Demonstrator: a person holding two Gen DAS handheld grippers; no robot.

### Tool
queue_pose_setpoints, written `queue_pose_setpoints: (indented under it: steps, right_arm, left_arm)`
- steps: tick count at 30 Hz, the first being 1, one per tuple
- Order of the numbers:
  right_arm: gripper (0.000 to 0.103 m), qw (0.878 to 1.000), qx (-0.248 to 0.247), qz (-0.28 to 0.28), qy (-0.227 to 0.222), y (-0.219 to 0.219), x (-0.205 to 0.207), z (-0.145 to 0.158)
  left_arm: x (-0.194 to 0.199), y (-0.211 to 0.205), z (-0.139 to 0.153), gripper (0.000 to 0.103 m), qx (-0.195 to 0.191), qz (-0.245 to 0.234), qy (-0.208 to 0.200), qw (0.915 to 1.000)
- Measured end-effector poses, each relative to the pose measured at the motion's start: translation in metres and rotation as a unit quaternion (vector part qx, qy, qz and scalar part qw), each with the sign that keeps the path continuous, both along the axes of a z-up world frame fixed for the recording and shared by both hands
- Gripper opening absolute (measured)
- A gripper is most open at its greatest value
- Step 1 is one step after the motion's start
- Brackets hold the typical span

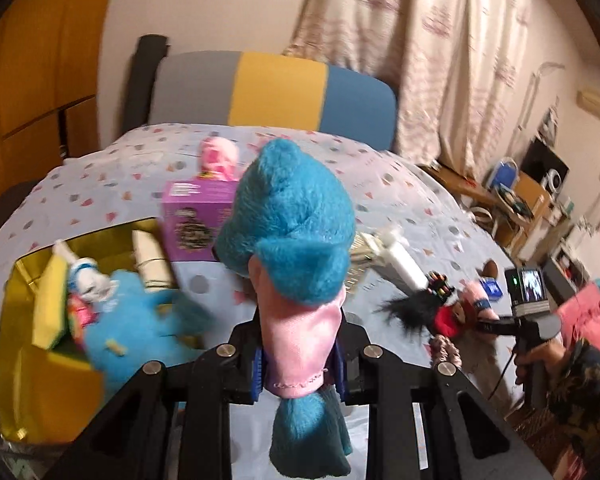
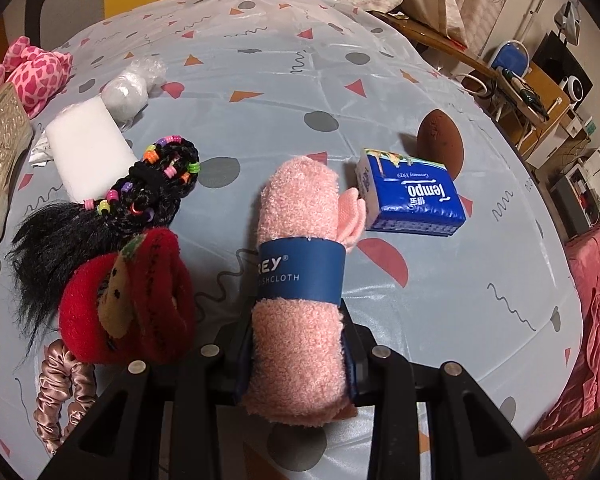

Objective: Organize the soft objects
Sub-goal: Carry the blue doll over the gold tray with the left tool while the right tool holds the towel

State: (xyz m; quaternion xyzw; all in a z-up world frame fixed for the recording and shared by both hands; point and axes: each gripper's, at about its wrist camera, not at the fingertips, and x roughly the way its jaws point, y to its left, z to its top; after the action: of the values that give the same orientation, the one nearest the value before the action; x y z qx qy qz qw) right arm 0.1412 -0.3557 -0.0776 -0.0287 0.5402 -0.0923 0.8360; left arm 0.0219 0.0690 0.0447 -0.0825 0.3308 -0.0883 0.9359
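The left gripper (image 1: 298, 354) pinched a fuzzy blue plush toy with a pink satin middle (image 1: 296, 240), held up above the patterned grey tablecloth (image 1: 400, 200) — beside the gold box (image 1: 32, 392) holding another blue plush (image 1: 140, 332). The right gripper (image 2: 296, 360) pinched a rolled pink washcloth with a navy paper band (image 2: 300, 240). Near it lay 2 things — a blue tissue pack (image 2: 414, 200) and a red plush toy (image 2: 132, 300).

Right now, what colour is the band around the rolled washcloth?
Dark blue band on the pink washcloth; right wrist view.
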Motion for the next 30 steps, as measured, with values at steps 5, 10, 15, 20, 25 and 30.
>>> queue_pose_setpoints:
  steps: [5,10,15,20,25,30]
  right_arm:
    - [0.034,1.0,-0.005,0.001,-0.001,0.003,-0.002,0.0]
    - [0.034,1.0,-0.006,0.002,0.0,0.004,-0.002,0.001]
    - [0.034,1.0,-0.011,0.004,0.0,0.005,-0.003,0.001]
    - [0.034,1.0,-0.013,0.005,-0.001,0.006,-0.003,0.001]
    - [0.034,1.0,-0.013,0.004,-0.001,0.006,-0.003,0.001]
    - [0.034,1.0,-0.012,0.003,-0.001,0.007,-0.004,0.001]
  left_arm:
    - [-0.02,0.065,0.007,0.026,-0.023,0.07,-0.002,0.9973]
    - [-0.037,0.142,-0.004,0.026,-0.028,0.172,0.018,0.9845]
    - [-0.045,0.186,-0.024,0.026,-0.022,0.23,0.047,0.9718]
    - [-0.038,0.216,-0.041,0.026,-0.026,0.256,0.073,0.9637]
    - [-0.014,0.251,-0.054,0.026,-0.043,0.272,0.098,0.9564]
    - [0.011,0.267,-0.063,0.026,-0.048,0.278,0.117,0.9521]
